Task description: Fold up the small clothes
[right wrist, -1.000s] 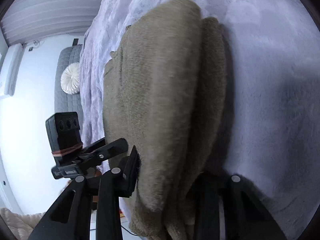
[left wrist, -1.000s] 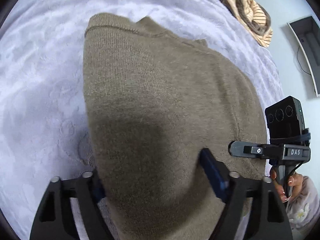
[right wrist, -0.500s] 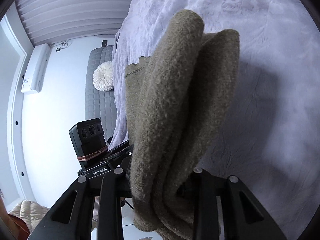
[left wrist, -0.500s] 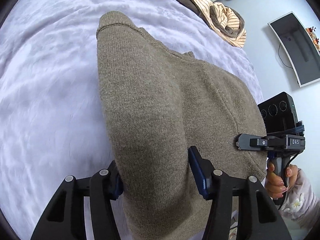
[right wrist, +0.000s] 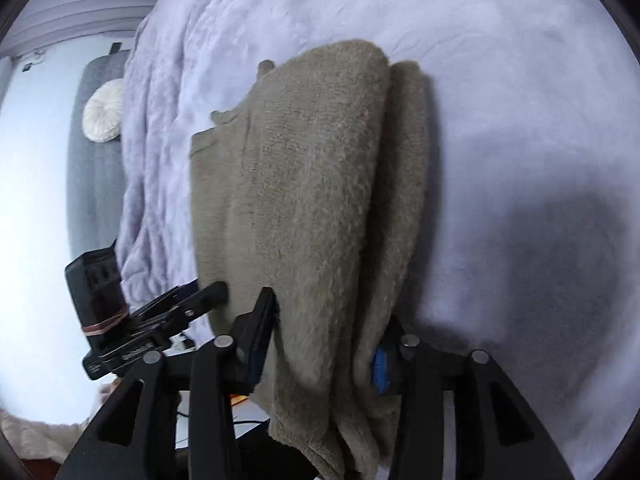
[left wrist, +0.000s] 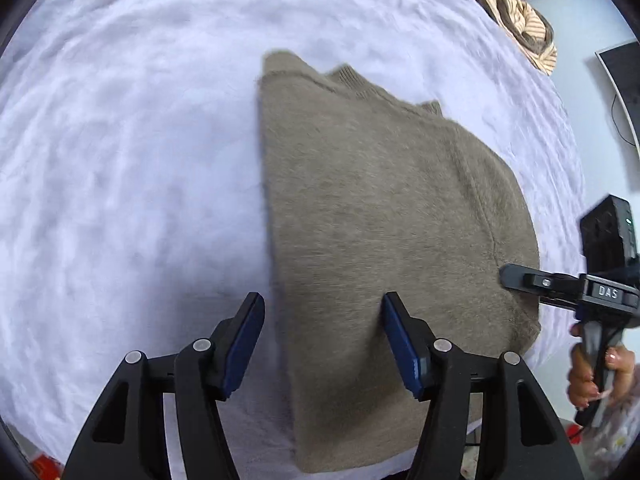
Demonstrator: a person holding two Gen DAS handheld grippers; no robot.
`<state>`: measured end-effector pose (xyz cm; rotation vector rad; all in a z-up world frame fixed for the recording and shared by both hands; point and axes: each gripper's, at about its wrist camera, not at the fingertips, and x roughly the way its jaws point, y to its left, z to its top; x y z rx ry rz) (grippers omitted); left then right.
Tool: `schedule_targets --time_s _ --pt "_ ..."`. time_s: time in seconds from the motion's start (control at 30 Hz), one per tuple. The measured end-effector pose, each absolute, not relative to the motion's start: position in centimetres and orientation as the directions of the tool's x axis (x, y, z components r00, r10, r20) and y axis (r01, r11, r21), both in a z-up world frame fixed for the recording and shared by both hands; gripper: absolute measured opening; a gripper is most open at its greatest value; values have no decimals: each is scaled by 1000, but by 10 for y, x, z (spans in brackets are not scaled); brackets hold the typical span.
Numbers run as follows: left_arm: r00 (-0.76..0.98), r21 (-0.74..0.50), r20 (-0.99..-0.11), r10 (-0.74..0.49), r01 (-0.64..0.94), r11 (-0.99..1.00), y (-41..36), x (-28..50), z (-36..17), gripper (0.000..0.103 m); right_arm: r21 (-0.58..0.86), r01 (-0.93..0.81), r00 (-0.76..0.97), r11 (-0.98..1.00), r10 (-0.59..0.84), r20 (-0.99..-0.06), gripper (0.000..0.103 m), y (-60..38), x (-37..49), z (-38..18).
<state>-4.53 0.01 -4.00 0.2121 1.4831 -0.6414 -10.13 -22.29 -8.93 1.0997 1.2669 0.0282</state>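
A folded olive-brown knit sweater (left wrist: 380, 220) lies on the lilac bed cover (left wrist: 132, 168); it also shows in the right wrist view (right wrist: 312, 184), folded in layers. My left gripper (left wrist: 324, 344) is open, its jaws apart over the sweater's near left edge, one finger beside the cloth and one on it. My right gripper (right wrist: 324, 344) has its jaws on either side of the sweater's near end, with folded layers between them. The right gripper also shows at the sweater's right edge in the left wrist view (left wrist: 520, 280).
A heap of striped and dark clothes (left wrist: 516, 12) lies at the bed's far right edge. A monitor (left wrist: 624, 92) stands past the bed. A grey headboard with a round white cushion (right wrist: 104, 112) is at the left in the right wrist view.
The sweater was lifted and has come down flat on the bed. My left gripper has opened and let go of the sweater's edge. Both grippers have drawn back a little.
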Motion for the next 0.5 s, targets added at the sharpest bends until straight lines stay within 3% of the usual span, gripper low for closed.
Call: schedule_targets --time_s 0.1,0.17,0.2,0.37,0.47,0.5 --pt "11 -209 -966 -257 547 811 9 -39 -26 62 511 591 340 624 382 -859 50 -221 -113 -59" --pt "11 -209 -966 -260 562 800 13 -37 -21 62 465 589 354 661 305 -884 15 -214 -114 -34" --pt "12 -207 -965 -260 572 794 13 -38 -20 62 468 580 377 666 289 -880 11 -207 -115 -22" --pt "-24 -195 -973 -230 619 760 17 -62 -40 62 432 531 377 729 253 -891 11 -159 -107 -8" --pt "-14 -202 -969 -248 630 750 28 -65 -43 63 305 546 295 780 162 -942 11 -146 -121 -20" --pt "-12 -198 -969 -246 633 748 30 -66 -43 68 255 554 263 793 124 -957 11 -140 -124 -31"
